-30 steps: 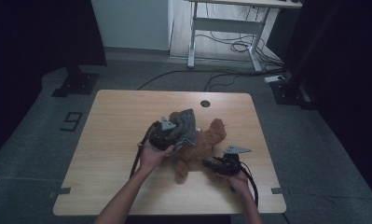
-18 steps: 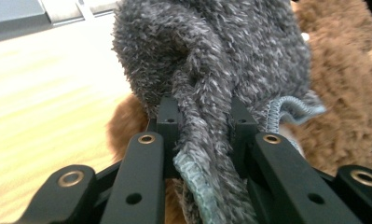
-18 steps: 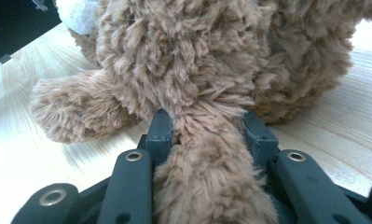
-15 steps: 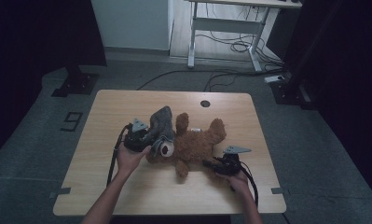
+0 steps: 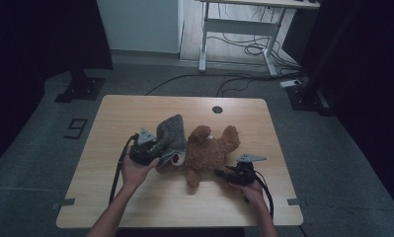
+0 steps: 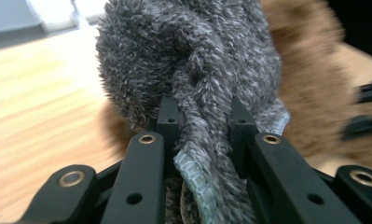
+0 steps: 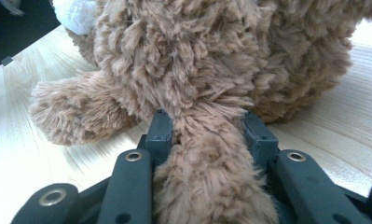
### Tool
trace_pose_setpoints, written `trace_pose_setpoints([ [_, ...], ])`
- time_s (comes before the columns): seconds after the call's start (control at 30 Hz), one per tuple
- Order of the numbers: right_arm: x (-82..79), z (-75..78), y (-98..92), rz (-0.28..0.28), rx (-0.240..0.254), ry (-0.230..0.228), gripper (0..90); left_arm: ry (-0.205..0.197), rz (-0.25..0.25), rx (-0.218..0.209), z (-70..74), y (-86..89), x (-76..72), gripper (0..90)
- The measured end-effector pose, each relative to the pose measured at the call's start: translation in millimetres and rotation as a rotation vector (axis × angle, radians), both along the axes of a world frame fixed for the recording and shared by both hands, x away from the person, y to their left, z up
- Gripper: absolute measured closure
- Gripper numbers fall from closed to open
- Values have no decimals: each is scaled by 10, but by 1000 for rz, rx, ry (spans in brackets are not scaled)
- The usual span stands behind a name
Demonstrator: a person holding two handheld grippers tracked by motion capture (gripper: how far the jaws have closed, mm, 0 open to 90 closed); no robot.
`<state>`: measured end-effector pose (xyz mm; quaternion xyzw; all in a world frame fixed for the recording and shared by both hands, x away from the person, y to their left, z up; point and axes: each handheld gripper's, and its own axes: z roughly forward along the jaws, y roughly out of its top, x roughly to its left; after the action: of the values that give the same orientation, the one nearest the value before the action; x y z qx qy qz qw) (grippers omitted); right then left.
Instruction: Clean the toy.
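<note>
Bear (image 5: 209, 150) partly inside grey garment (image 5: 171, 136)

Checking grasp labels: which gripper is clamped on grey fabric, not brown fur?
The left gripper: it pinches the grey garment. The right gripper clamps the teddy bear limb.

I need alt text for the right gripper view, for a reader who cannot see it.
The right gripper, its two black jaws shut on a limb of a brown plush teddy bear. The bear lies on a light wooden table.
</note>
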<state>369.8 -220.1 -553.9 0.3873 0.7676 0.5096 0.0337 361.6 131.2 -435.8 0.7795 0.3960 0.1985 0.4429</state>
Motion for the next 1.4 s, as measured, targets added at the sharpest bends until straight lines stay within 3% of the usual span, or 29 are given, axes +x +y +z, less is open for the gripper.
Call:
trace_pose_setpoints([
  [0.17, -2, 0, 0, 0, -1, 1, 626, -29, -126, -15, 121, -491, -81, 727],
  [0.27, -1, -1, -1, 1, -2, -2, 626, -25, -181, -1, 132, -842, -37, 727],
  [0.3, -2, 0, -1, 2, -4, -3, 627, -12, -204, 7, 88, -1074, 31, 727],
  [0.33, -2, 0, -1, 2, -4, -3, 627, -12, -204, 7, 88, -1074, 31, 727],
  [0.47, -11, 1, -4, -2, -5, -1, 626, 59, -217, 41, -110, -1439, 218, 726],
  [0.53, -16, 2, -5, -7, -5, 2, 628, 80, -213, 51, -188, -1495, 272, 726],
  [0.6, -16, 1, -8, -10, -4, 4, 628, 77, -208, 46, -195, -1464, 278, 726],
  [0.8, -14, 3, -2, -5, -9, 0, 628, 42, -149, 108, -161, -1197, 253, 728],
  [0.87, -15, 2, 0, -9, -7, 2, 628, 3, -105, 184, -183, -1073, 245, 729],
  [0.9, -11, 1, -2, -8, -5, 2, 628, -25, -69, 229, -235, -929, 237, 729],
  [0.97, -5, -1, -2, -6, -4, 2, 628, -20, -63, 212, -257, -839, 238, 729],
  [1.03, 0, -2, 4, -1, -8, 1, 628, -7, -62, 150, -264, -626, 202, 727],
  [1.17, -4, -1, 15, 4, -17, -1, 628, -22, -59, 124, -215, -521, 142, 727],
  [1.4, 1, -2, 9, 1, -11, 8, 628, -47, 14, 95, -126, -166, 115, 727],
])
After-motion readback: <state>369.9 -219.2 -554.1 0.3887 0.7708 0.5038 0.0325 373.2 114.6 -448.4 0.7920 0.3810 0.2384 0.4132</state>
